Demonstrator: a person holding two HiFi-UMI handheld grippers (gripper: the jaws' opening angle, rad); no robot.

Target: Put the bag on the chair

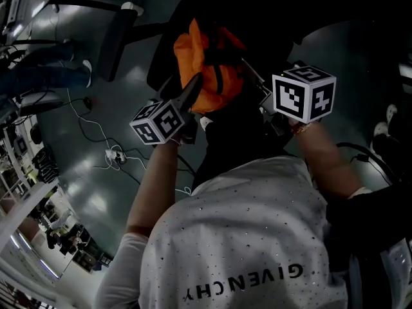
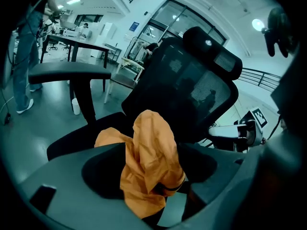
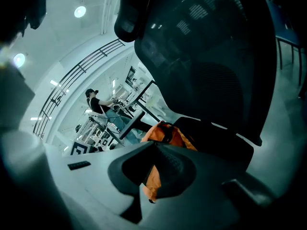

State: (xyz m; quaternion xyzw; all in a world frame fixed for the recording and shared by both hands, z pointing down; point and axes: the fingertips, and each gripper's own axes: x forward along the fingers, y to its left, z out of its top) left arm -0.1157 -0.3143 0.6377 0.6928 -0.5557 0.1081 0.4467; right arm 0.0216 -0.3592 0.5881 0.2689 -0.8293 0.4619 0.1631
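Note:
An orange bag (image 1: 206, 63) with black straps lies on the seat of a black mesh office chair (image 1: 161, 60). In the left gripper view the bag (image 2: 151, 162) rises in a crumpled peak in front of the chair's backrest (image 2: 187, 85). My left gripper (image 1: 192, 89) is at the bag's near left side; its jaws stand wide with cloth between them (image 2: 153, 195). My right gripper (image 1: 254, 82) is at the bag's right side. In its own view it (image 3: 158, 169) is shut on a fold of the bag (image 3: 180, 135), which hangs from the jaws in front of the backrest (image 3: 211, 56).
A second dark chair (image 1: 119, 37) stands to the left. Cables and a power strip (image 1: 114, 154) lie on the grey floor. A person in jeans (image 2: 21, 56) stands by tables (image 2: 81, 44) at the left. The right gripper's marker cube (image 2: 256, 119) shows beside the chair.

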